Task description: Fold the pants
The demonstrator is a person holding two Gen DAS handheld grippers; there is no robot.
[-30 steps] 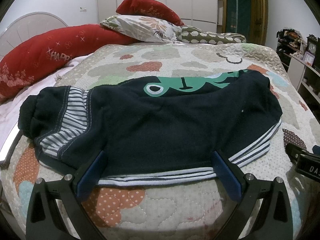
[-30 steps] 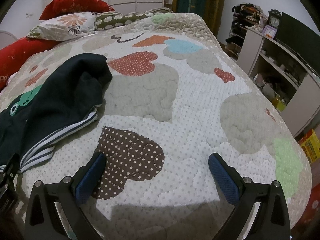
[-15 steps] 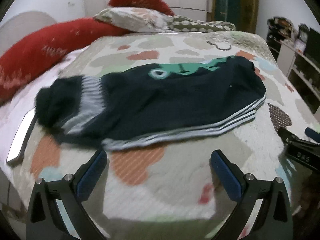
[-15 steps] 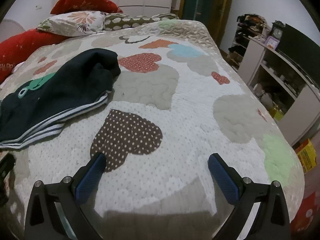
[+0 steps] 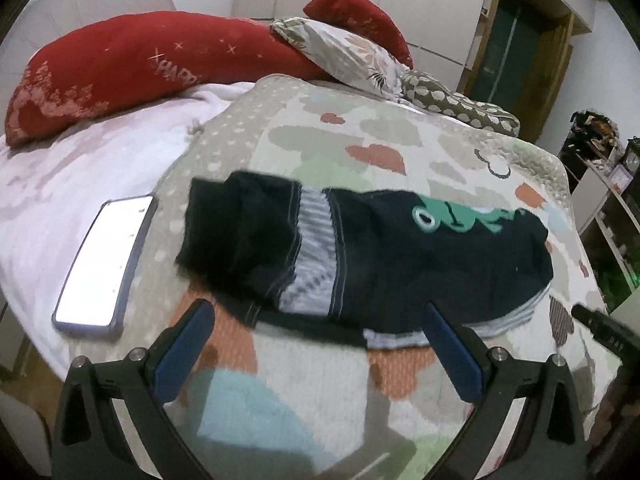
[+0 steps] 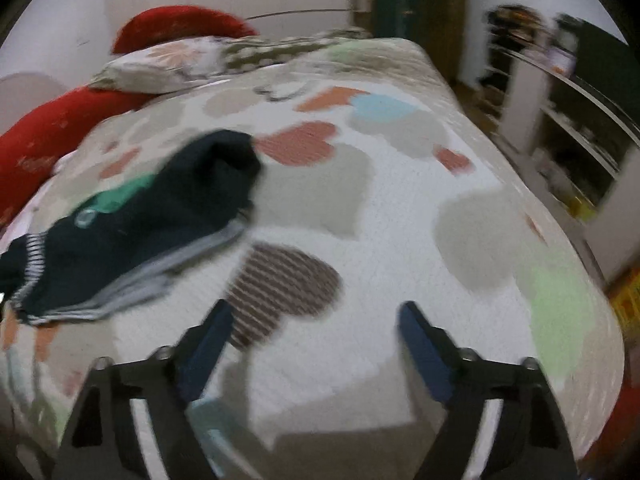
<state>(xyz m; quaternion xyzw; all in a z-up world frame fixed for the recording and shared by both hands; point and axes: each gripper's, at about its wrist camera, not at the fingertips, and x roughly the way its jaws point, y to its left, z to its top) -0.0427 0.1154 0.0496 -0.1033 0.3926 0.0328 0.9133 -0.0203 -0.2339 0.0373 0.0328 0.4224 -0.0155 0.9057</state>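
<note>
Left wrist view: the left gripper (image 5: pixel 318 350) is spread wide and pinches nothing, its blue pads (image 5: pixel 182 354) held above the quilted bed (image 5: pixel 280 400). The dark pants (image 5: pixel 372 256) lie folded on the quilt just ahead of the gripper, with the striped hem closest to its right-hand finger, a grey striped band across the middle and a green print at the far right end. A phone (image 5: pixel 106 268) with a lit screen rests on the bed ahead and to the left of the gripper, apart from the pants. Beyond the pants a red pillow (image 5: pixel 132 68) and a patterned pillow (image 5: pixel 348 54) sit at the head of the bed.

Right wrist view, blurred: the right gripper (image 6: pixel 316 350) is likewise spread and empty over the quilt. The pants (image 6: pixel 132 224) lie ahead and to its left, clear of both fingers. A brown heart patch (image 6: pixel 284 284) lies just ahead of the left-hand finger, and shelving (image 6: pixel 568 128) stands off to the right, beyond the bed
</note>
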